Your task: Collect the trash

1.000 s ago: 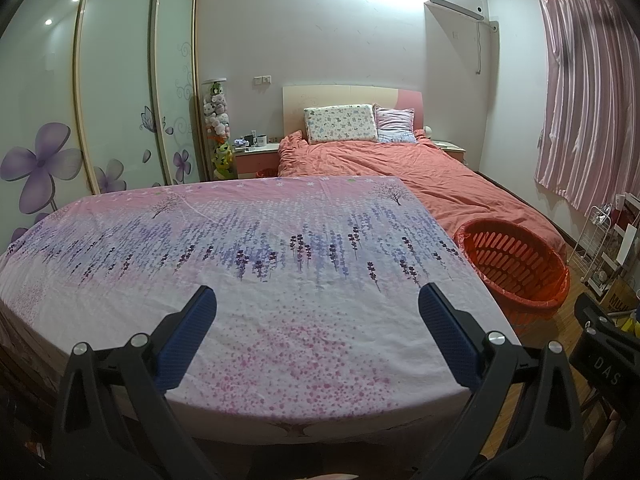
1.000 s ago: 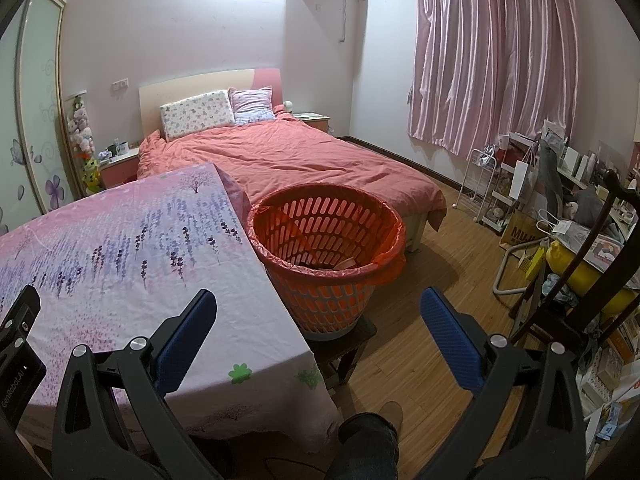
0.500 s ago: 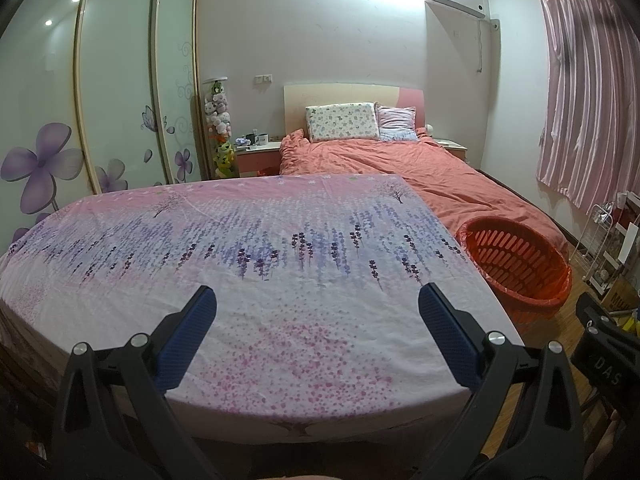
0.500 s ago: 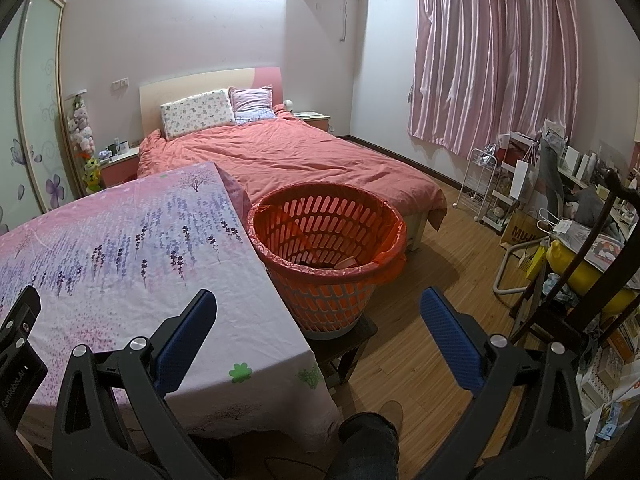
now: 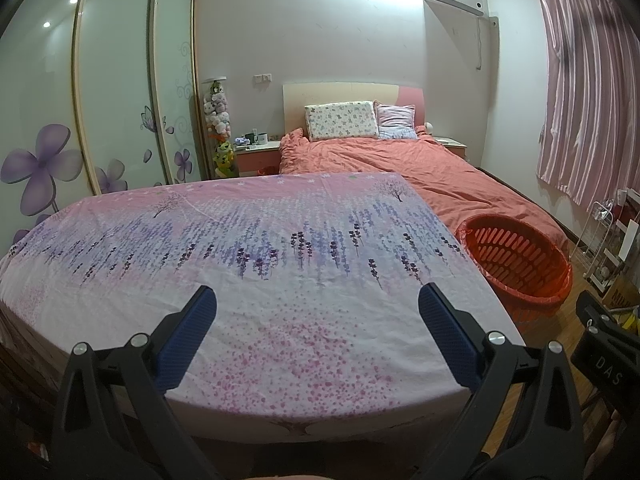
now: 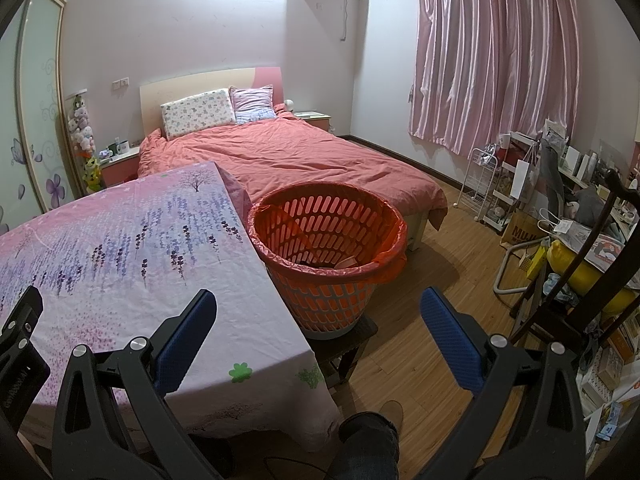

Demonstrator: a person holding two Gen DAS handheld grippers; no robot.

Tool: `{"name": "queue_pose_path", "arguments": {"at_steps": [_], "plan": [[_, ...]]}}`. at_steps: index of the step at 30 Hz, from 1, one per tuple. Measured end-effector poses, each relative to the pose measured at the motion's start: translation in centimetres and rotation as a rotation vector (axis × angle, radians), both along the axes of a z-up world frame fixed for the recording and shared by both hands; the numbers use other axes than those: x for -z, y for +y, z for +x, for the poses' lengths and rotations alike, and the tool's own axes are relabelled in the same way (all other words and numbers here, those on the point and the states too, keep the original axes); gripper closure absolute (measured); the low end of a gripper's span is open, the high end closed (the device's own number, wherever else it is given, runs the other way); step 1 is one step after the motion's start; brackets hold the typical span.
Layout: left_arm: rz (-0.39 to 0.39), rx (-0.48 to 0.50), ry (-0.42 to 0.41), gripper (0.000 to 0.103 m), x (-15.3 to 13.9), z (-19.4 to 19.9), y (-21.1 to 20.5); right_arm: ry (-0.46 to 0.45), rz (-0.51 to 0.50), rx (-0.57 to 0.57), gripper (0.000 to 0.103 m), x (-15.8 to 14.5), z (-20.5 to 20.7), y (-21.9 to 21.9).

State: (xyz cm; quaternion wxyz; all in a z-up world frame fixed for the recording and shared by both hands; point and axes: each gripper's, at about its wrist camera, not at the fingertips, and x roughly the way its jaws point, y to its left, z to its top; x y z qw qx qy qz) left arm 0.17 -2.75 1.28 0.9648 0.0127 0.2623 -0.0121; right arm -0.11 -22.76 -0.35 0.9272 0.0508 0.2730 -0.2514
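Right gripper (image 6: 318, 312), lower centre of the frame, jaws spread wide with nothing between the blue pads (image 6: 188, 334). Centre: an orange slotted basket (image 6: 326, 236) lined with an orange bag stands on a dark stool (image 6: 348, 340), just beside the edge of the table under its floral cloth (image 6: 132, 248) at left. Upper centre: a bed (image 6: 288, 160) with a salmon cover; upper right: pink curtains (image 6: 496, 52).

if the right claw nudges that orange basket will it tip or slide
The orange basket probably slides or tips easily: slotted plastic, nearly empty, so likely light. It sits raised on a small dark stool, so a push might knock it off.
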Motion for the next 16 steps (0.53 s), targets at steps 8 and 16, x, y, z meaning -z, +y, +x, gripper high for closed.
{"name": "queue_pose_path", "arguments": {"at_steps": [8,16], "plan": [[0.006,-0.002,-0.002,0.004,0.00,0.03,-0.15,0.001,-0.001,-0.001,0.002,0.21,-0.19,0.24],[0.005,0.000,0.000,0.004,-0.04,-0.02,-0.19,0.002,-0.001,-0.002,0.002,0.15,-0.15,0.21]]}}
